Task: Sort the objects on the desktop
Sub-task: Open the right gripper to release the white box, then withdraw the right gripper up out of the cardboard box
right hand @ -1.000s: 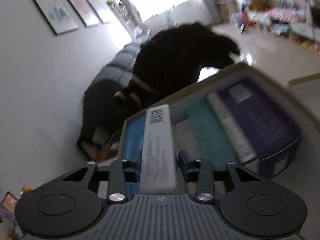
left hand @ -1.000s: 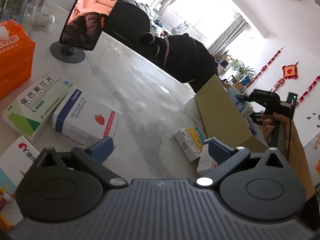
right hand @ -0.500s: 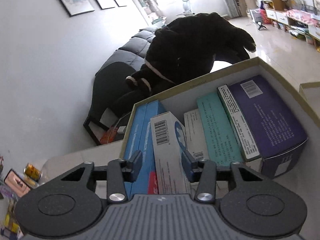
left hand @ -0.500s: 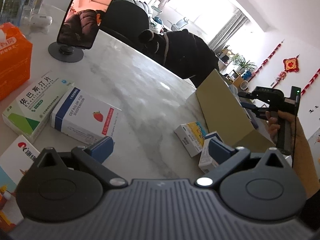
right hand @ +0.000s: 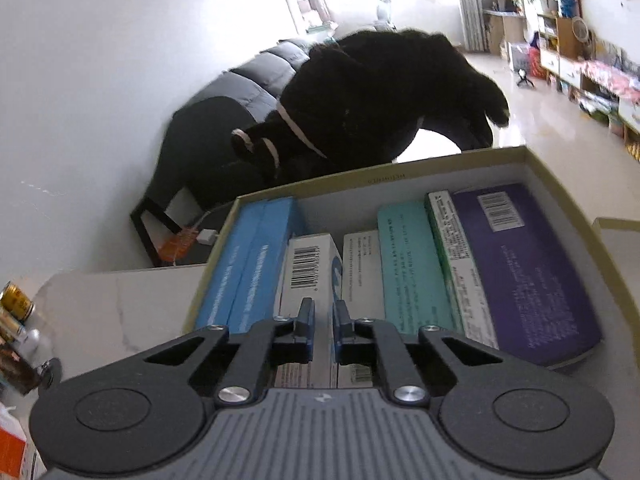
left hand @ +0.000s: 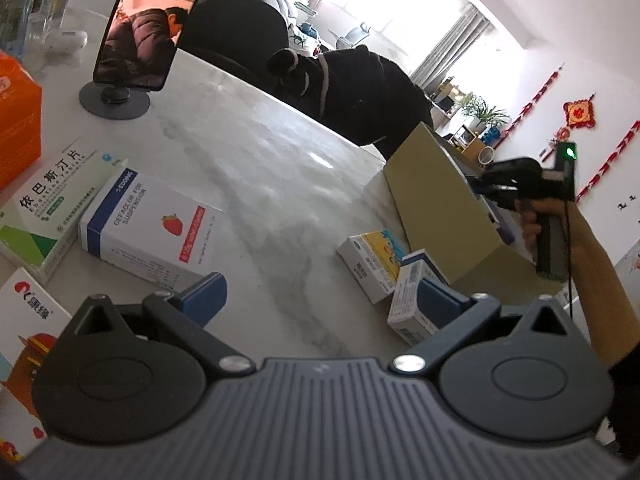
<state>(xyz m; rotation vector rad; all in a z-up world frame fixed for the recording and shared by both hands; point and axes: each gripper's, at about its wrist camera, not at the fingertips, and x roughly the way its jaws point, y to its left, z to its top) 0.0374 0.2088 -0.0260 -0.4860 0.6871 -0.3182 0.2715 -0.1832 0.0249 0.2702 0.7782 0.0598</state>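
Observation:
My left gripper (left hand: 320, 296) is open and empty, low over the marble table (left hand: 260, 176). Ahead of it lie a white-and-blue Cefaclor box (left hand: 148, 228), a green-and-white box (left hand: 44, 200), a yellow-and-blue box (left hand: 372, 256) and a small white box (left hand: 408, 296) by the right finger. My right gripper (right hand: 323, 320), also seen as the right gripper (left hand: 492, 184) in a hand, hovers over the cardboard carton (right hand: 560, 184), shut with nothing between its fingers. Below it a white barcoded box (right hand: 308, 268) stands in the carton between a blue box (right hand: 256, 256) and a teal box (right hand: 408, 264); a purple box (right hand: 520, 264) lies at the right.
A phone on a round stand (left hand: 136, 40) and an orange tissue pack (left hand: 16, 120) stand at the table's far left. A white-and-orange box (left hand: 24, 340) lies at the near left. A black coat (left hand: 352, 92) hangs over a chair beyond the table. Cans (right hand: 14, 300) stand left of the carton.
My right gripper let go of the white barcoded box, which now stands in the carton, then drew back a little and closed. The left gripper barely moved.

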